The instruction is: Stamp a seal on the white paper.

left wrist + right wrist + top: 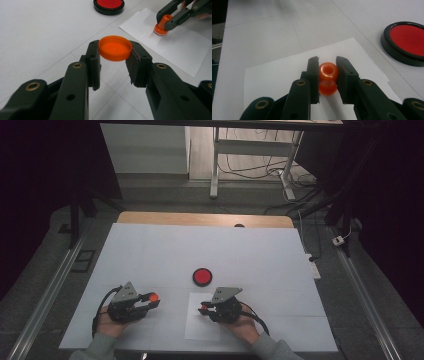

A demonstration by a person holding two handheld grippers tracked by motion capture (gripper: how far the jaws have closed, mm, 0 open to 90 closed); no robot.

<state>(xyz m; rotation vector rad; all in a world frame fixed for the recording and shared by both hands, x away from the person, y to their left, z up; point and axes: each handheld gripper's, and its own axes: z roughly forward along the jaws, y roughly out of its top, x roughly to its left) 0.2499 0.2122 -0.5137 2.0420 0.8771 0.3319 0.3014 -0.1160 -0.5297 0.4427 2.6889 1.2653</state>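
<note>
My left gripper [115,53] is shut on a round orange cap [115,48], held a little above the white table; in the high view the orange cap [154,296] shows at the tip of the left gripper [151,298]. My right gripper [327,72] is shut on a small orange stamp [328,78] that stands upright with its base on a white sheet of paper [287,70]. In the left gripper view the orange stamp [162,24] presses on the paper [180,47]. A red ink pad [202,276] in a black round case lies beyond both grippers.
A white cover [165,250] spreads over the wooden table, whose far edge [205,219] shows bare. Dark floor, metal rails and a desk frame with cables lie beyond it. The paper [197,325] sits near the front edge by the right gripper [204,308].
</note>
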